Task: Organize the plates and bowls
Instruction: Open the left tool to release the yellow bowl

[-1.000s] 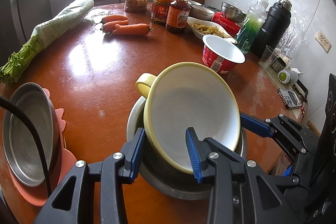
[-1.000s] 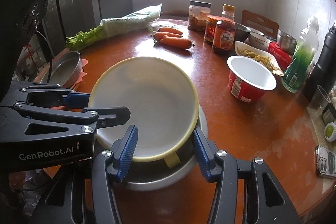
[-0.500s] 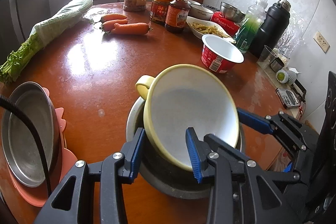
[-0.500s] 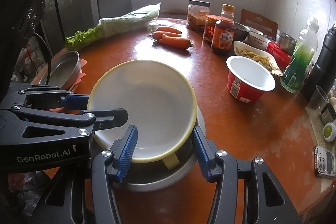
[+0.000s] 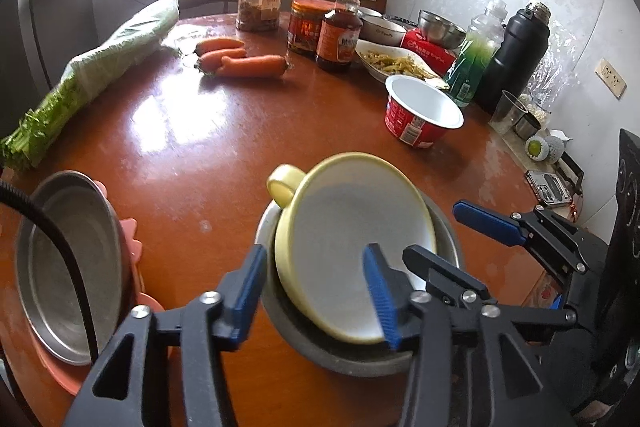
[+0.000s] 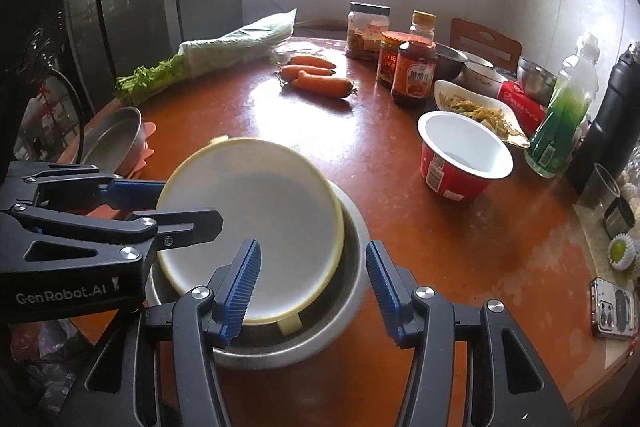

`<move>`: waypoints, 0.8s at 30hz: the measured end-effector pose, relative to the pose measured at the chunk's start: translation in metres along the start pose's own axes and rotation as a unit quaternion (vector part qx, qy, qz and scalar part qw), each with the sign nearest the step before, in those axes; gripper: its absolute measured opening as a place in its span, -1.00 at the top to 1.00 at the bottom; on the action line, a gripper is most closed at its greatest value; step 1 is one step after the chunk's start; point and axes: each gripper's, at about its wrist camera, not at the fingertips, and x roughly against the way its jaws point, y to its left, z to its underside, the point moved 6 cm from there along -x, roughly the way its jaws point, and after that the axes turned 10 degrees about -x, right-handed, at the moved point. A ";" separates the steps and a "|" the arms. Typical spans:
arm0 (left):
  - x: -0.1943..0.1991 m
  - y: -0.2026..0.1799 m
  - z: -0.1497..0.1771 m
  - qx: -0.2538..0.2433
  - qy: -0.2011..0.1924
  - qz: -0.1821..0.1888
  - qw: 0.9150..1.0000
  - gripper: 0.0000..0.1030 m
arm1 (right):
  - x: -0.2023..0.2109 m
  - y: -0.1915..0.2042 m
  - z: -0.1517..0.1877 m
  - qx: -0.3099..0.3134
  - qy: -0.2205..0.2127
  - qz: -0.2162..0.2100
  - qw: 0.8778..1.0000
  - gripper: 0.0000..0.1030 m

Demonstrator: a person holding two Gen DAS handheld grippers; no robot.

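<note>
A pale yellow bowl with a side handle lies tilted inside a steel bowl at the near edge of the round table. My left gripper straddles the near rims, one finger outside both bowls and one inside the yellow bowl; its jaws are opening and a small gap shows at the outer pad. From the other side, my right gripper stands open across the yellow bowl and the steel bowl, its pads clear of them. A steel plate rests on a pink plate at the left.
A red noodle cup stands just beyond the bowls. Carrots, bagged celery, jars, sauce bottles, a dish of food and a black flask crowd the far side. A phone lies near the right edge.
The yellow bowl has dropped lower into the steel bowl. My left gripper's jaws have spread apart off its rim. The right gripper has stayed where it was.
</note>
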 end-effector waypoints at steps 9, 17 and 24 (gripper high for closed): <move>0.013 0.007 -0.006 0.005 -0.016 -0.013 1.000 -0.10 | 0.005 -0.001 -0.007 -0.007 -0.009 0.001 1.000 -0.22; 0.023 0.007 -0.013 0.009 -0.029 -0.025 0.999 -0.16 | 0.013 -0.003 -0.012 -0.008 -0.017 -0.002 1.000 -0.23; 0.027 0.004 -0.019 0.007 -0.037 -0.032 0.999 -0.18 | 0.020 -0.010 -0.018 -0.014 -0.026 -0.004 1.000 -0.28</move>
